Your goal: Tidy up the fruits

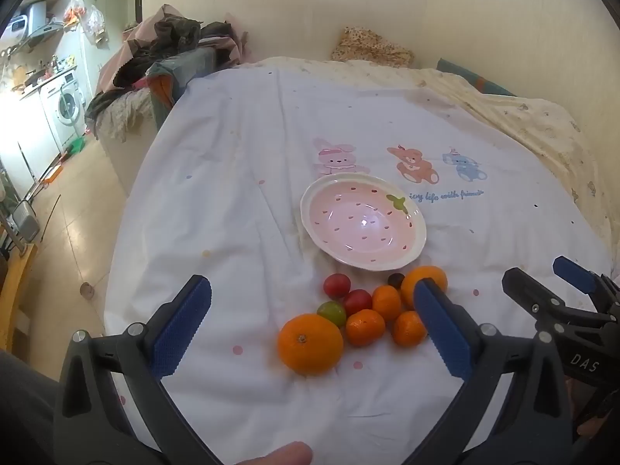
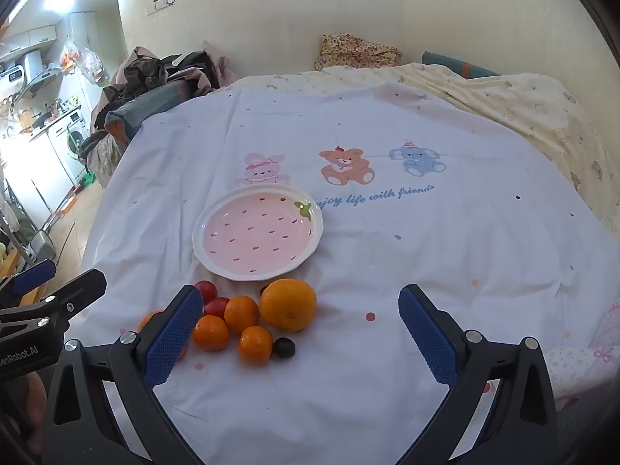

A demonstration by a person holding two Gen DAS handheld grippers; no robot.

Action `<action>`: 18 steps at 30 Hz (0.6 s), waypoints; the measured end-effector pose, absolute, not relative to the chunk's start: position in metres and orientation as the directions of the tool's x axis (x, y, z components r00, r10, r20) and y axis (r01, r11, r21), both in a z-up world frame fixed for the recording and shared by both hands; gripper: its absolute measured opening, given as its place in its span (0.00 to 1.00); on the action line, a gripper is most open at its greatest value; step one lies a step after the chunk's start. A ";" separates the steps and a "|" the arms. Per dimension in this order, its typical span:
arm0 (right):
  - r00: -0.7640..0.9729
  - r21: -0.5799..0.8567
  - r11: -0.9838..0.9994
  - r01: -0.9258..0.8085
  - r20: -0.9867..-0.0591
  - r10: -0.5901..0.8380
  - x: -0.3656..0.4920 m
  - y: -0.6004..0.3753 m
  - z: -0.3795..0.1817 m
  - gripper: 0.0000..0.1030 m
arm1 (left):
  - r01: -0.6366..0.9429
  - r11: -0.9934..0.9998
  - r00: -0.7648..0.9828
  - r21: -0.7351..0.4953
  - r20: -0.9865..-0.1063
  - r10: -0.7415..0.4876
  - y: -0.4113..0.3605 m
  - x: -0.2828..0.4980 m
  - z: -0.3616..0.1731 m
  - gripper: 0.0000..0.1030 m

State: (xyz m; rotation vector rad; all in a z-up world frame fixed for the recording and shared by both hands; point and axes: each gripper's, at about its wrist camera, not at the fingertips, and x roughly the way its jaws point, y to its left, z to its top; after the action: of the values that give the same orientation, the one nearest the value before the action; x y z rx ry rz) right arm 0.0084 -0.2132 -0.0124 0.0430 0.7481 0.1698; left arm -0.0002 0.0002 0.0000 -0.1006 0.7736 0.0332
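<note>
A pink strawberry-pattern bowl (image 1: 363,221) (image 2: 257,233) sits empty on the white sheet. Just in front of it lies a cluster of fruit: a large orange (image 1: 310,343), a second large orange (image 2: 288,304) (image 1: 426,276), several small tangerines (image 1: 365,326) (image 2: 211,332), red cherry tomatoes (image 1: 337,285) (image 2: 206,290), a green tomato (image 1: 331,312) and a dark grape (image 2: 283,347). My left gripper (image 1: 310,310) is open and empty, hovering over the fruit. My right gripper (image 2: 300,314) is open and empty, to the right of the left one, with the fruit by its left finger.
The fruit lies on a bed with a white cartoon-print sheet (image 2: 387,232). A beige blanket (image 2: 523,108) lies at the far right. Piled clothes (image 1: 174,46) sit at the bed's far left corner. A kitchen with a washing machine (image 1: 66,106) is at far left.
</note>
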 end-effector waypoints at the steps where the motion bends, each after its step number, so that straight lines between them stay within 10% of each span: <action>1: 0.717 0.097 0.986 -0.137 -0.677 0.167 0.009 -0.213 -0.012 1.00 | -0.068 0.995 0.714 -0.077 -0.700 -0.006 0.000 0.000 0.000 1.00; 18: 0.727 0.101 0.985 -0.140 -0.665 0.171 0.006 -0.213 -0.011 1.00 | -0.067 0.995 0.713 -0.072 -0.701 -0.003 0.000 0.000 0.000 1.00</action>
State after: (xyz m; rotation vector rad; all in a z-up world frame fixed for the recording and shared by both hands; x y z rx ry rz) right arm 0.0063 -0.2127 -0.0108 0.0447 0.7371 0.1718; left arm 0.0003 0.0000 0.0003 -0.0943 0.7760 0.0354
